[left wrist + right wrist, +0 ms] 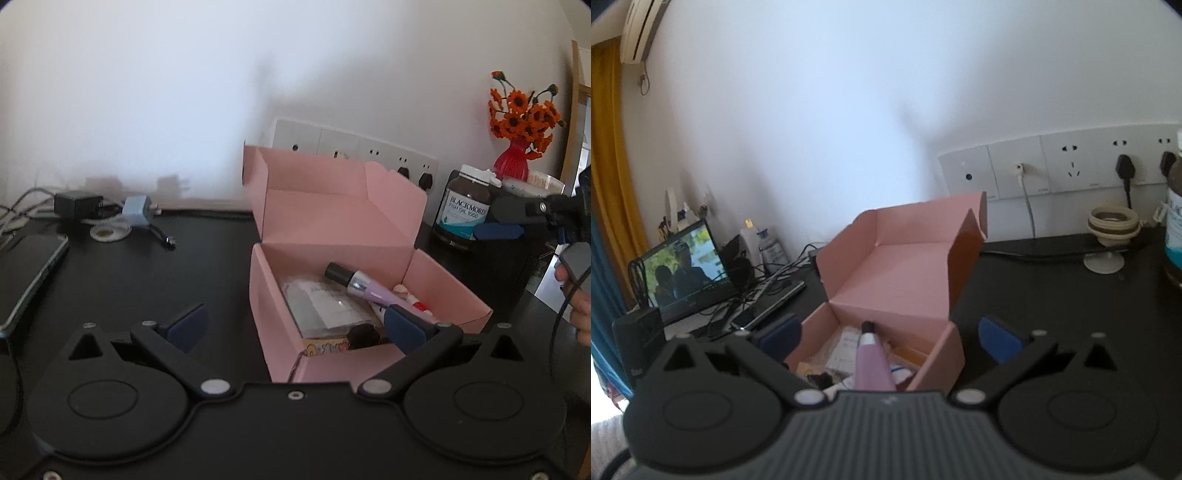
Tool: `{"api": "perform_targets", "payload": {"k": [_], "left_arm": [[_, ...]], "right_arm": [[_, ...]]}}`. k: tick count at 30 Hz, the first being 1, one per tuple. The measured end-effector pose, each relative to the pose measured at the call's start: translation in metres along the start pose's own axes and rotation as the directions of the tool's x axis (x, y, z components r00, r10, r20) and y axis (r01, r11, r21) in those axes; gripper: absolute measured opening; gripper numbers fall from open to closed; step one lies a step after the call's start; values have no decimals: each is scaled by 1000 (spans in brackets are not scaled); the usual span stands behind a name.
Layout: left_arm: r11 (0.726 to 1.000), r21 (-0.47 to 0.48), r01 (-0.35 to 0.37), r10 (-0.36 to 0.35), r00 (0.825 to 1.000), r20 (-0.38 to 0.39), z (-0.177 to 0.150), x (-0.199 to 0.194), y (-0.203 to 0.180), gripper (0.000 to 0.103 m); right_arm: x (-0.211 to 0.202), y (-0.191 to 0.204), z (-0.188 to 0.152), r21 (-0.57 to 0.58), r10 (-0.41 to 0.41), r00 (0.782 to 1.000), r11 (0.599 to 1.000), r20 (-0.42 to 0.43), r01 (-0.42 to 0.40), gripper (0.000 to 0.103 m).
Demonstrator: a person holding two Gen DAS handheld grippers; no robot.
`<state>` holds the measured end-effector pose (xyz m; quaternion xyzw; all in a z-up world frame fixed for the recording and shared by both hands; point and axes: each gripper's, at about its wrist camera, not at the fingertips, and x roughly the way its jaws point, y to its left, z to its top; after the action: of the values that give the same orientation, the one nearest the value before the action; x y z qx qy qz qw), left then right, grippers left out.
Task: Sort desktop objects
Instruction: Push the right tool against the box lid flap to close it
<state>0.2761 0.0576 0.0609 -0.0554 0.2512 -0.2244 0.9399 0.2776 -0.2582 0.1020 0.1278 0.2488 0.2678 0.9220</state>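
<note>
**Both tongs spread over the pink box**

The left tongs (295,325) gape wide with nothing between them, and so do the right tongs (890,336). Just past them the pink box (280,295) sits lid-up on the black counter (147,280), a lilac tube (364,291) lying inside. At two o'clock stands a supplement bottle (463,208).

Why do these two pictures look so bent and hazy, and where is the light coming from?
Left wrist view: fisheye lens curves the edges, corners dark; the pink box looks soft, and soft shadows fall on the white wall above the desk. Right wrist view: same curving; the wall sockets bow; the laptop screen glows, and daylight blows out the lower left corner.
</note>
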Motion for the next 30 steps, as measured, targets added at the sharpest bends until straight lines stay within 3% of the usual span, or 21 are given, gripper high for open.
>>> {"api": "perform_targets", "payload": {"k": [6,9,18,23,30], "left_arm": [[999,-45,7,-8,1000,-30,0,4,8,103],[998,-58,7,-9,999,-31,0,4,10,103],[1000,-24,10,-10,1000,-16,0,1,4,103],[998,44,37,-37,999,1,-1,-2,-8,103],[999,-25,39,-40,999,-26,0,3,2,103]], "right_arm": [[28,-29,10,164,70,997,984,14,-72,102],[45,-42,12,225,71,997,972,4,-70,102],[85,-57,12,265,111,991,960,-72,-88,102],[99,-57,11,287,139,986,952,-89,-108,102],[100,-47,16,259,179,980,954,-91,-150,102]]}}
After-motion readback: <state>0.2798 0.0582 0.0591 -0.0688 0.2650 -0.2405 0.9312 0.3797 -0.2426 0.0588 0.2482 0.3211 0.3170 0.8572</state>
